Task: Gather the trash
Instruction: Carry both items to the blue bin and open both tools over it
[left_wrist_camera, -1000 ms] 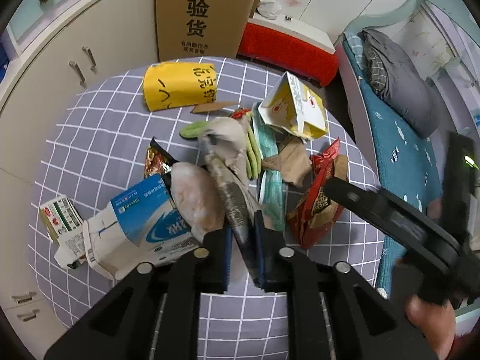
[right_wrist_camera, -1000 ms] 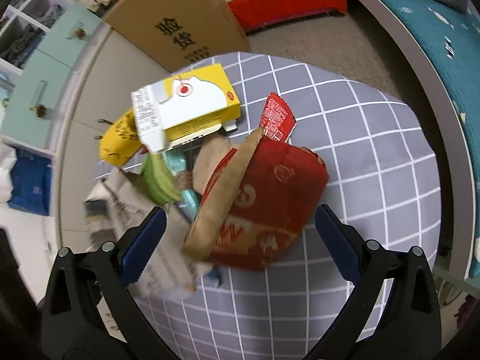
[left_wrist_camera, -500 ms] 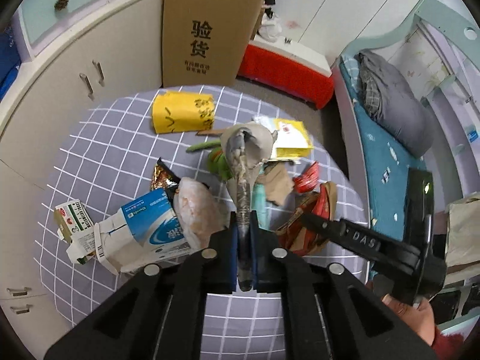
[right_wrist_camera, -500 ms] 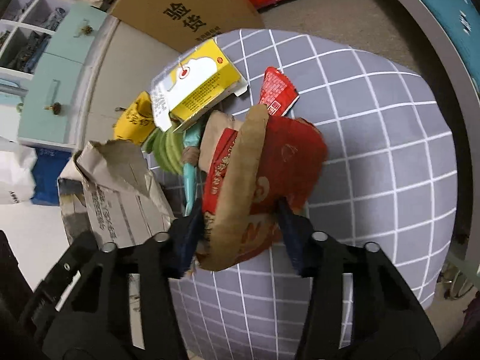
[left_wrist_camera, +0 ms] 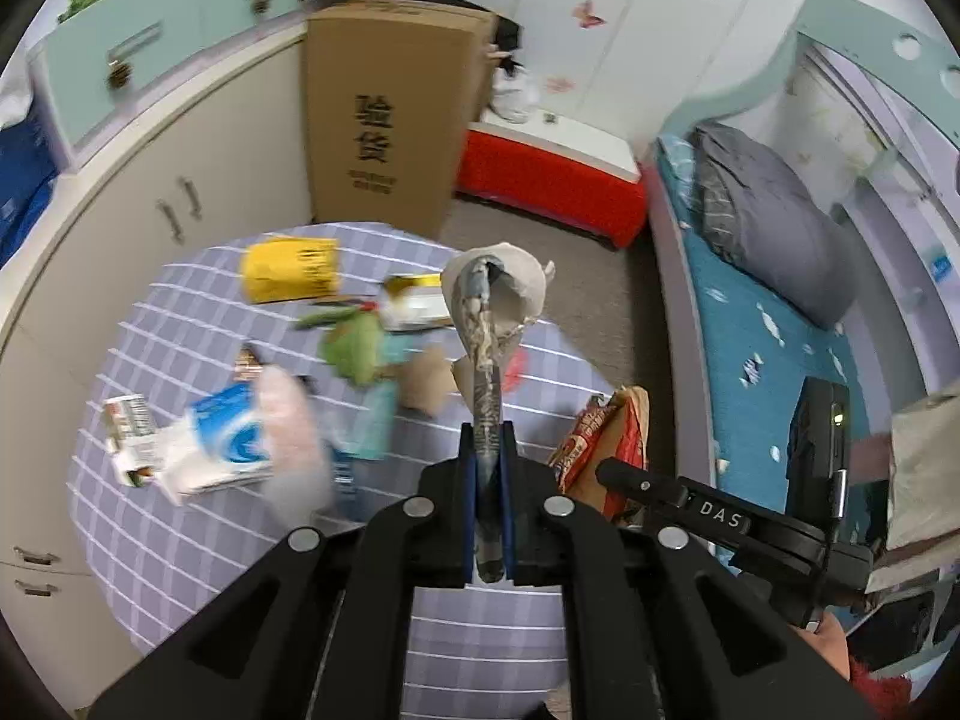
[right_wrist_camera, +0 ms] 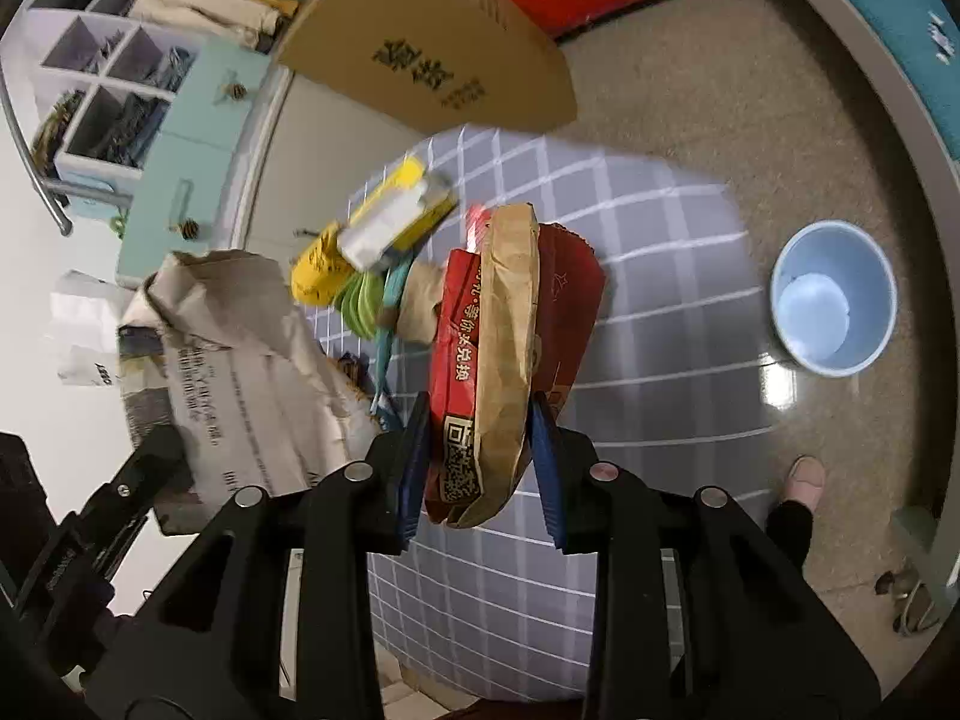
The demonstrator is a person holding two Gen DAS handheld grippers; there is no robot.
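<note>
Two pieces of trash are held clear of the counter (left_wrist_camera: 180, 546): a crumpled newspaper bag (left_wrist_camera: 489, 324) is clamped in the left claw (left_wrist_camera: 489, 516), and a red-and-brown snack bag (right_wrist_camera: 504, 354) is pinched in the right claw (right_wrist_camera: 480, 480), whose jaws have just been closing on it. Yellow cartons, green scraps and a blue-white carton (left_wrist_camera: 228, 444) are left on the checked counter. A pale blue bin (right_wrist_camera: 834, 297) is seen on the floor, right of the counter.
</note>
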